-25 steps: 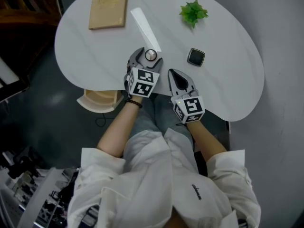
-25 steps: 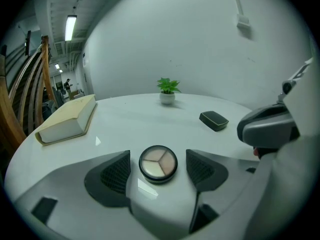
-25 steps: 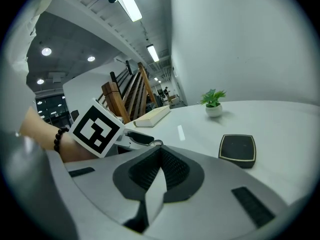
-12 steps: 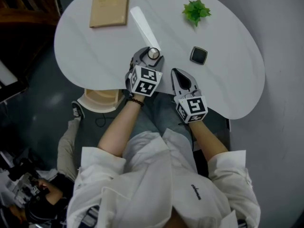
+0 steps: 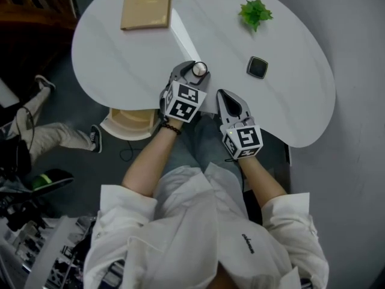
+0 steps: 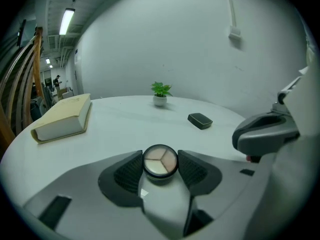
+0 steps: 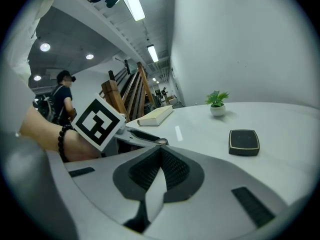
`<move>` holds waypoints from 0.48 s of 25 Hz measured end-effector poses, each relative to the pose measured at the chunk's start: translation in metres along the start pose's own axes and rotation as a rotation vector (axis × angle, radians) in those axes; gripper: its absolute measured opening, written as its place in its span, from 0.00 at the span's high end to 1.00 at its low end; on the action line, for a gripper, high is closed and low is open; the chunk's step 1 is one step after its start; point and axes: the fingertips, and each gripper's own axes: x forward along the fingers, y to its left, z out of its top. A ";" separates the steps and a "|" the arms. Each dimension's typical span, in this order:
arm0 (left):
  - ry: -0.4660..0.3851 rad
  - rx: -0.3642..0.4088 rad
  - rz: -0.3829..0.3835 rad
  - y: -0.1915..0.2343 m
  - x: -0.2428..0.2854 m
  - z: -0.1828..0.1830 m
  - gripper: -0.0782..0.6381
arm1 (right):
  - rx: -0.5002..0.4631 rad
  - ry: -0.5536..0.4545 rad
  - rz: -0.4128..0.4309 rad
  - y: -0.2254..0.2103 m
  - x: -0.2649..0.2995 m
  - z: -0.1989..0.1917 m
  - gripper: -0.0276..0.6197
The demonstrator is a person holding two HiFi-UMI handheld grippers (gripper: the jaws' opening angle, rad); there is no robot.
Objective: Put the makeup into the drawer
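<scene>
left gripper (image 5: 194,71) just closing onto compact (image 6: 160,161) | right gripper (image 7: 160,156) closed, empty | ahead: black case (image 5: 258,67), plant (image 5: 255,12), book (image 5: 147,5)

Left gripper (image 5: 192,71): pointing forward and down, jaws just closing, pads pressing on round compact (image 6: 160,161). Right gripper (image 5: 224,93): lying just beside it, jaws sitting together, holding nothing. Forearms reaching forward, bare.

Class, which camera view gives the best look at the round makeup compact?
The left gripper view: the round makeup compact sits centred, face-on, three shades clear, in the left claw, whose jaws have just been closing on it. The head view shows it small from above; the right gripper view only a sliver.
</scene>
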 end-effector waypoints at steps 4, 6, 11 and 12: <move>-0.031 -0.001 -0.001 0.005 -0.038 -0.013 0.57 | -0.007 0.007 0.043 0.025 -0.001 -0.004 0.93; -0.053 0.005 -0.008 0.008 -0.061 -0.022 0.57 | -0.015 0.016 0.073 0.044 0.001 -0.008 0.93; -0.076 -0.017 -0.013 0.019 -0.125 -0.063 0.57 | -0.053 0.064 0.180 0.108 0.011 -0.027 0.93; -0.078 -0.024 -0.009 0.022 -0.137 -0.073 0.57 | -0.061 0.076 0.205 0.121 0.014 -0.032 0.93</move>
